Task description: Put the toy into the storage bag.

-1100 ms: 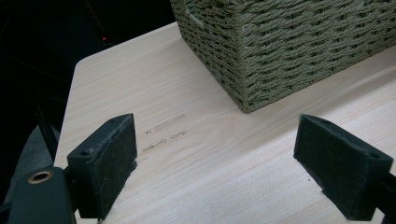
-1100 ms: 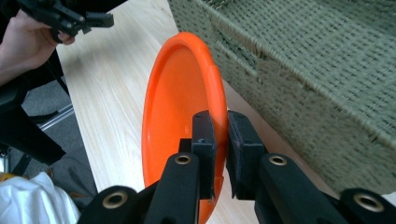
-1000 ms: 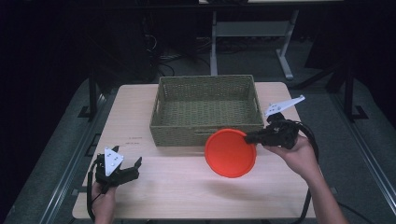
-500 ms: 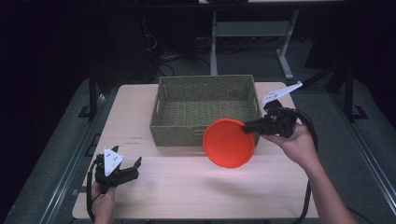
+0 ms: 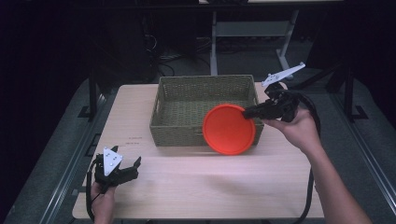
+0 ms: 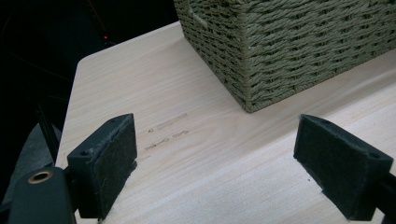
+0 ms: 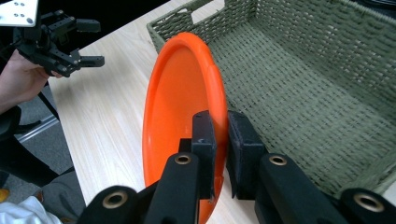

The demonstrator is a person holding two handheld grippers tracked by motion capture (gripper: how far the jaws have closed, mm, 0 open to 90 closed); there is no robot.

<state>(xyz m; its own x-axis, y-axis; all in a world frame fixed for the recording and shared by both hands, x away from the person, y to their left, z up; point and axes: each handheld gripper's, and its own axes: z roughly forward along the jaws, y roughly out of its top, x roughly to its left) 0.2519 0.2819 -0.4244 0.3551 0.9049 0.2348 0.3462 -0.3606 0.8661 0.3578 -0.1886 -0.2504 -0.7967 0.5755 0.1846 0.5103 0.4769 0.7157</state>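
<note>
Orange plate hangs in the air, clamped at its right rim by the right tool, whose two black pads press together on the rim from either side. In the right gripper view the plate stands on edge, tilted, its far rim level with the near wall of the woven basket and just beside it. From above, the plate overlaps the basket's near right corner, with its lower edge over bare desk.

The basket sits at the far middle of the desk, its inside empty and open. A broad stretch of bare wood runs along the near side, from the left edge to the right.

The left tool rests low at the near left corner, held in a hand, its pads wide apart with nothing between them, well apart from the basket's near left corner.
</note>
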